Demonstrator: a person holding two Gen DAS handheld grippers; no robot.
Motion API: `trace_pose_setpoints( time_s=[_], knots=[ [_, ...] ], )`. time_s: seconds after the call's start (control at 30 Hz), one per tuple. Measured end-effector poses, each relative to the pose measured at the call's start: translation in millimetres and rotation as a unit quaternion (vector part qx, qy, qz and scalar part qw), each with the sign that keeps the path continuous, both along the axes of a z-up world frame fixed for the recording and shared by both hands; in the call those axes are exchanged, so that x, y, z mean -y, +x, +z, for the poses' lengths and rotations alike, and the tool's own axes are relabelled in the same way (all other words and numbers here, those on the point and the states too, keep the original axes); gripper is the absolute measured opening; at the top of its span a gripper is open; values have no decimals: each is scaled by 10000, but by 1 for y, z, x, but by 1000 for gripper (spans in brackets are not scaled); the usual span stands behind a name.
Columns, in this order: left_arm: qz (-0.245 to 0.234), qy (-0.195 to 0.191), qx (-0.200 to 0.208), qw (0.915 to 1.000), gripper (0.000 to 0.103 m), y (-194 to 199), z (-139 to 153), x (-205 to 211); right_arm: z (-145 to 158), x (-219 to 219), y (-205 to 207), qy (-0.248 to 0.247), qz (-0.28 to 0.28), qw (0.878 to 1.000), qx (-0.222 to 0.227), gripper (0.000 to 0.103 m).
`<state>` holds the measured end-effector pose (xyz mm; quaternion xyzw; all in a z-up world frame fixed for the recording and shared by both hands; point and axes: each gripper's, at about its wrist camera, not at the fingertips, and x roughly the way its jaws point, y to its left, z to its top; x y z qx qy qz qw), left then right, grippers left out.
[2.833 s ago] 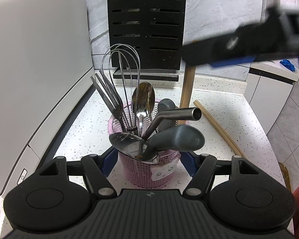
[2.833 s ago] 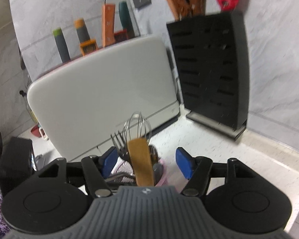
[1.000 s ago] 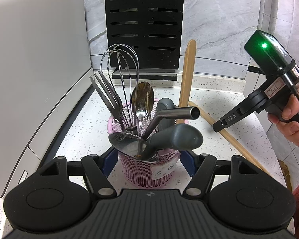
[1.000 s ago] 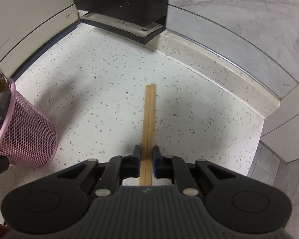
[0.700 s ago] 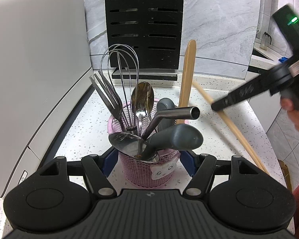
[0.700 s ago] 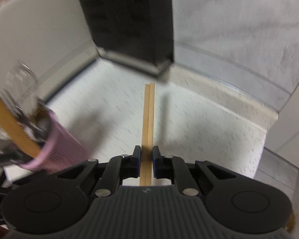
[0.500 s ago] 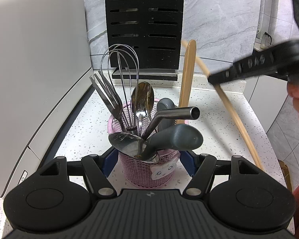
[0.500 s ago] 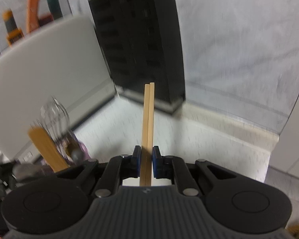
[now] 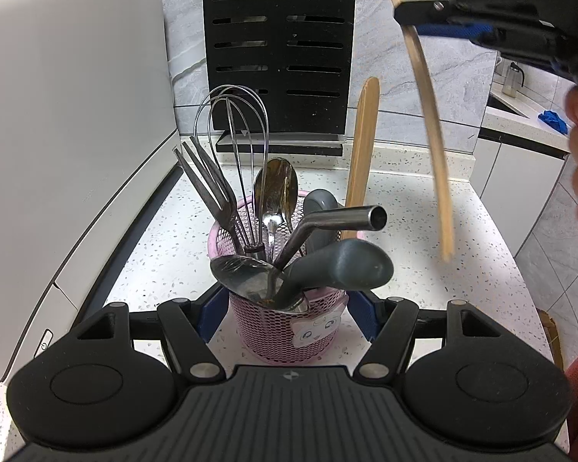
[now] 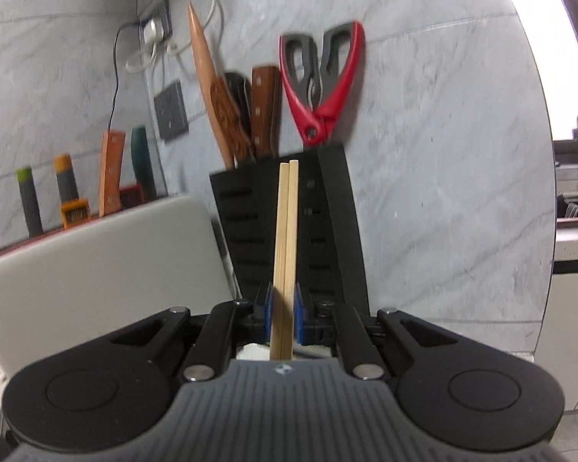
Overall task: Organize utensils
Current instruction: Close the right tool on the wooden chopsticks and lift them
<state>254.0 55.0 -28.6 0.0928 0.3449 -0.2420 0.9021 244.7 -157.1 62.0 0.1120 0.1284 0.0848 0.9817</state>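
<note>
1. White speckled stone countertop (image 9: 478, 238), running back to a grey marbled wall (image 9: 424, 88).
2. Tall black slotted knife block (image 9: 279, 50) upright at the back of the counter, against the wall.
3. Out of the block's top: red-and-grey kitchen scissors (image 10: 320, 77), handles up; a brown riveted wooden knife handle (image 10: 265, 109); a pale pointed wooden handle (image 10: 206, 81).
4. Large white rounded appliance (image 9: 69, 146) on the left, just beside the block.
5. Behind the appliance, a row of upright handles: orange (image 10: 111, 171), dark green (image 10: 142, 161), two grey ones capped green (image 10: 29, 200) and orange (image 10: 66, 181).
6. Grey wall socket (image 10: 170, 111) with cables above it.
7. Blue cloth (image 9: 554, 120) on a far white counter, well apart.
</note>
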Motion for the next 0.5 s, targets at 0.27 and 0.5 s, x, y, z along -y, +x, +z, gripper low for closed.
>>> trace_pose_setpoints(
  time_s=[0.27,0.5],
  knots=[
    [-8,-22,-23,10000,78,1,0,-2,-4,-12,11,597,-518,9961,381,9],
    [-1,-26,-30,10000,77,1,1,-2,-5,-17,5,964,-568,9911,717,9]
  ],
)
